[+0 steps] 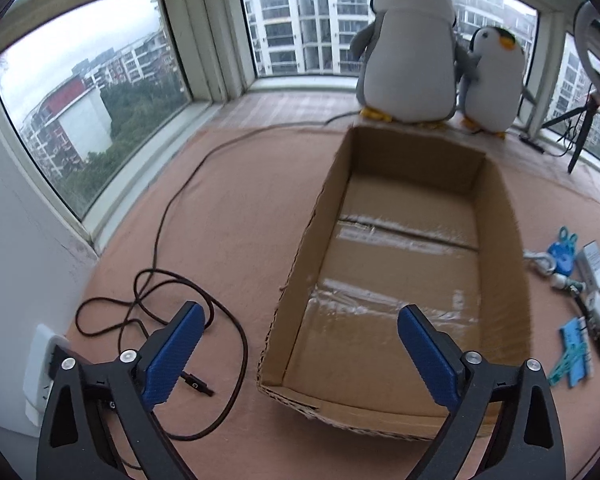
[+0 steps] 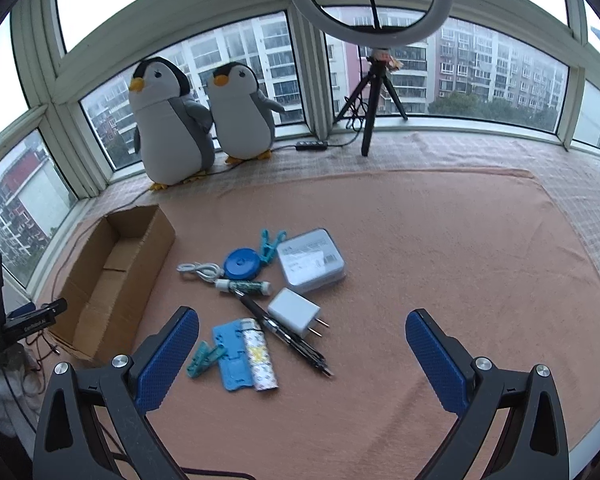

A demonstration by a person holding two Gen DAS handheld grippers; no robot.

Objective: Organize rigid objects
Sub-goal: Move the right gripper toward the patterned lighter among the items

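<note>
An open cardboard box (image 1: pixel 500 248) lies on the pink cloth; nothing shows inside it. It also shows in the right wrist view (image 2: pixel 156 240). My left gripper (image 1: pixel 300 320) is open over the box's near end. Right of the box lies a cluster of small objects: a grey tin (image 2: pixel 311 261), a white charger (image 2: pixel 294 311), a blue tape measure (image 2: pixel 242 264), a black pen (image 2: pixel 284 332), a lighter (image 2: pixel 260 356), a blue stand (image 2: pixel 230 354), teal clips (image 2: pixel 271 242), a white cable (image 2: pixel 200 270) and a tube (image 2: pixel 244 287). My right gripper (image 2: pixel 302 326) is open above them, holding nothing.
Two plush penguins (image 2: pixel 172 128) stand by the window behind the box. A ring light on a tripod (image 2: pixel 374 92) and a power strip (image 2: pixel 312 145) are at the back. A dark cable (image 1: pixel 180 280) loops on the cloth left of the box.
</note>
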